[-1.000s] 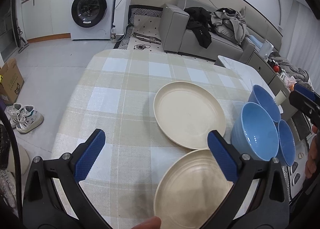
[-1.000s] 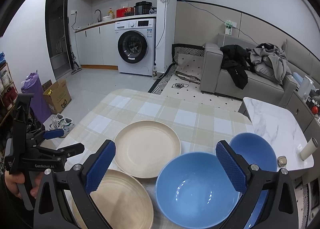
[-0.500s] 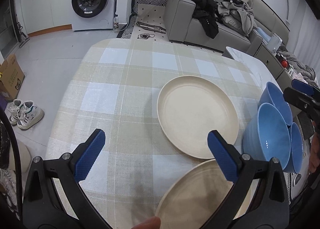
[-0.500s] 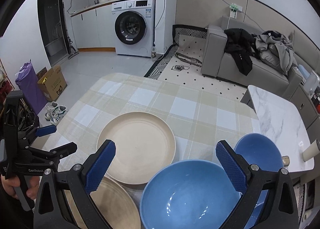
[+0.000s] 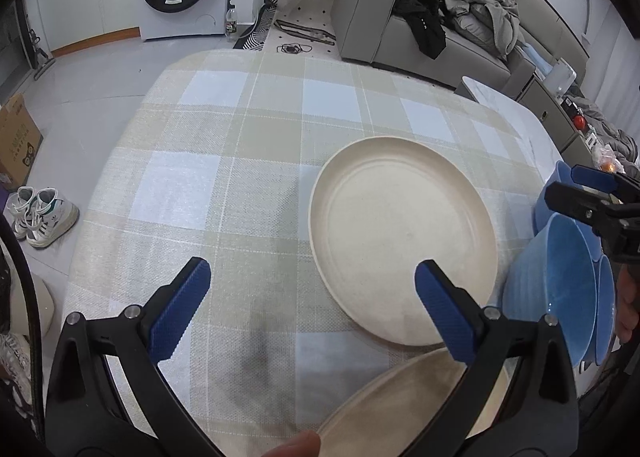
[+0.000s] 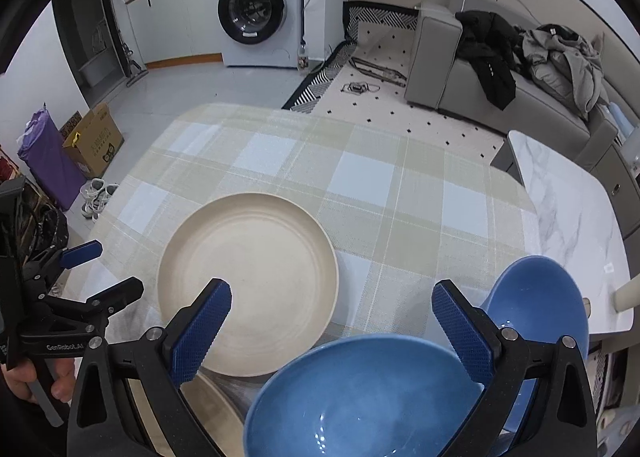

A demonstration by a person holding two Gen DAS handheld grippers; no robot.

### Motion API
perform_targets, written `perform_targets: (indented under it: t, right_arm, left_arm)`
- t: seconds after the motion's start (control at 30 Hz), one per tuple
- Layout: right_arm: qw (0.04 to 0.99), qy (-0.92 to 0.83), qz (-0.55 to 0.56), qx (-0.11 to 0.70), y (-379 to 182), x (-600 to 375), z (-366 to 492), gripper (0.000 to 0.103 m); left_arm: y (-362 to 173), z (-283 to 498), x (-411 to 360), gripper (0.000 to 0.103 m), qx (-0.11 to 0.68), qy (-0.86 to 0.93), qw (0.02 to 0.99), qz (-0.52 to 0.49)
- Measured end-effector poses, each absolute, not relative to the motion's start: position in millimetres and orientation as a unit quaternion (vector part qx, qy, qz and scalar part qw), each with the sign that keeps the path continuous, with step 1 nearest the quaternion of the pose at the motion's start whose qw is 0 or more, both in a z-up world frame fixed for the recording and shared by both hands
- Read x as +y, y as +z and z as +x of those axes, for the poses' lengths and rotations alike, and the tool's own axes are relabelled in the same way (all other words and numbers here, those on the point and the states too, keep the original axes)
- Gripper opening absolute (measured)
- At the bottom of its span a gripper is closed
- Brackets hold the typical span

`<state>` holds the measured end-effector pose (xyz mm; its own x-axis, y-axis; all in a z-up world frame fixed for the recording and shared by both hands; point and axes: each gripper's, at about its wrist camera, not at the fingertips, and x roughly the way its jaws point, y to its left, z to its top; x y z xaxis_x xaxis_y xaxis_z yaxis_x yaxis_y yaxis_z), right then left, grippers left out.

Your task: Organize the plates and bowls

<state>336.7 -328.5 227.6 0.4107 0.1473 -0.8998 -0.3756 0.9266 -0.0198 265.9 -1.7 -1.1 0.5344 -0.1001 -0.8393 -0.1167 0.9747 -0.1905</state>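
A cream plate (image 5: 400,233) lies on the checked tablecloth (image 5: 240,161); it also shows in the right wrist view (image 6: 248,277). A second cream plate (image 5: 404,401) lies nearer, under my left gripper's right finger. Three blue bowls stand at the right: a near one (image 6: 360,397), one behind it (image 6: 540,297), and a third at the edge (image 5: 604,313). My left gripper (image 5: 312,305) is open and empty above the cloth. My right gripper (image 6: 332,325) is open and empty above the near bowl.
A white marble side table (image 6: 568,217) stands right of the dining table. A grey sofa (image 6: 500,69) with clothes, a washing machine (image 6: 256,9), a cardboard box (image 6: 94,137) and shoes (image 5: 40,213) are on the floor beyond.
Both grippers have moved forward and lower over the table, so plates and bowls sit closer and lower in view. Both stay open and empty.
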Motion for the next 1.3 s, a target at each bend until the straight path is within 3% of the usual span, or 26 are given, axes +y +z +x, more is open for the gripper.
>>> perform_targets:
  t: [0.7, 1.03, 1.23, 1.3]
  right_arm:
    - [0.787, 0.154, -0.150, 0.579, 174.7, -309.8, 373.4, 0.102]
    - [0.778, 0.150, -0.158, 0.589, 163.4, -306.2, 379.7, 0.101]
    - [0.765, 0.152, -0.157, 0.606, 150.7, -304.9, 383.2, 0.092]
    - [0.762, 0.155, -0.151, 0.611, 148.2, -305.7, 383.4, 0.084]
  left_arm:
    - [-38.6, 306.5, 1.8, 0.102, 0.526, 0.022, 0.843, -0.110]
    - [-51.5, 312.2, -1.0, 0.087, 0.538, 0.011, 0.836, -0.111]
    - [-54.3, 313.1, -1.9, 0.085, 0.539, 0.013, 0.835, -0.108]
    - [-55.8, 313.2, 0.5, 0.084, 0.540, 0.014, 0.833, -0.115]
